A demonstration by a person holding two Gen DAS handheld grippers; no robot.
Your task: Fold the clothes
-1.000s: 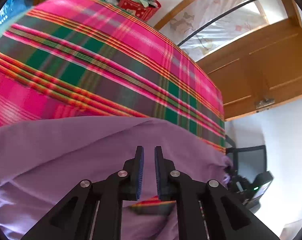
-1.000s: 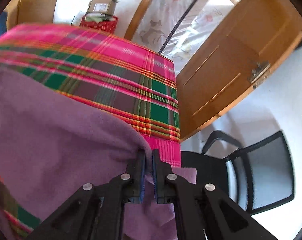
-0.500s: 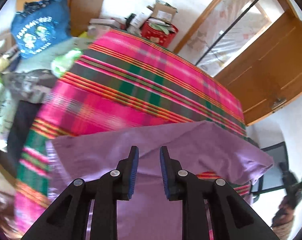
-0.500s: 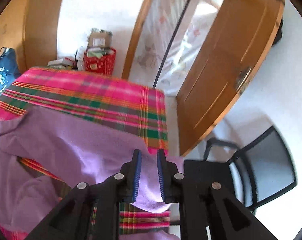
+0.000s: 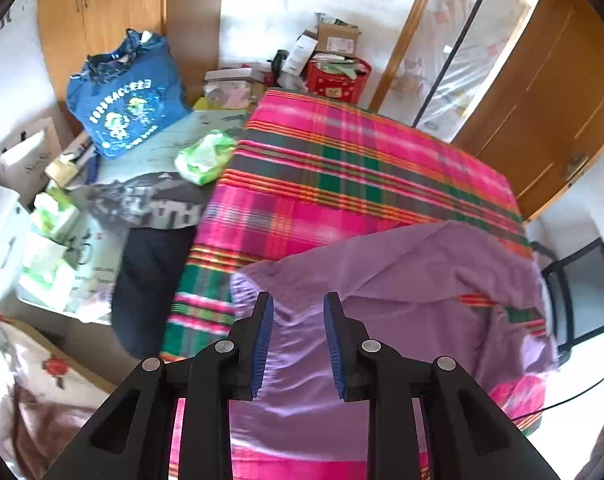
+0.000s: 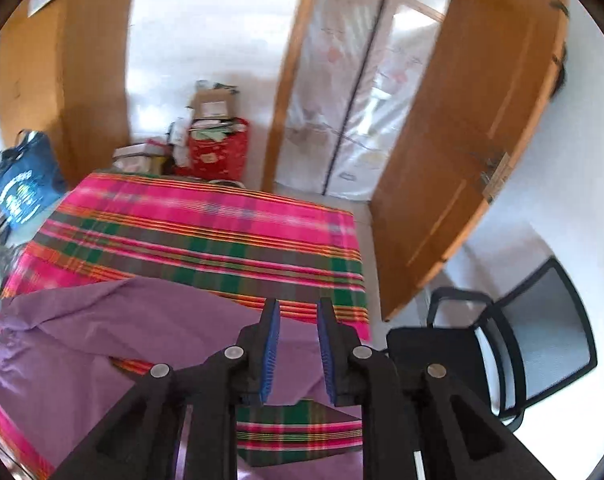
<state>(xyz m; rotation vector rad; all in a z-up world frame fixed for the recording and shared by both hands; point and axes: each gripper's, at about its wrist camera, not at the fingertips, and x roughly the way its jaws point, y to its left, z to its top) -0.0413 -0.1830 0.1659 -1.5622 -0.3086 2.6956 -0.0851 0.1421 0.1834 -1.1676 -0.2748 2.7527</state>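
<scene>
A purple garment [image 5: 402,280] lies rumpled and partly folded over on the near half of a table covered with a pink, green and orange plaid cloth [image 5: 342,160]. My left gripper [image 5: 298,304] hangs above the garment's left part, its jaws opening with nothing between the blue pads. In the right wrist view the same purple garment [image 6: 122,320] spreads to the left under my right gripper [image 6: 298,308]. That gripper is raised over the garment's right edge, its jaws opening too, and nothing is held.
Left of the table lie a blue printed bag [image 5: 126,96], a grey printed garment [image 5: 154,204], a dark cloth [image 5: 150,276] and bags. A red basket [image 6: 218,152] with boxes stands behind. A black mesh chair [image 6: 522,348] and a wooden door [image 6: 482,140] are at the right.
Both grippers let go of the purple garment, opened and rose away from it. The garment now lies dropped on the table, and much more of the room shows.
</scene>
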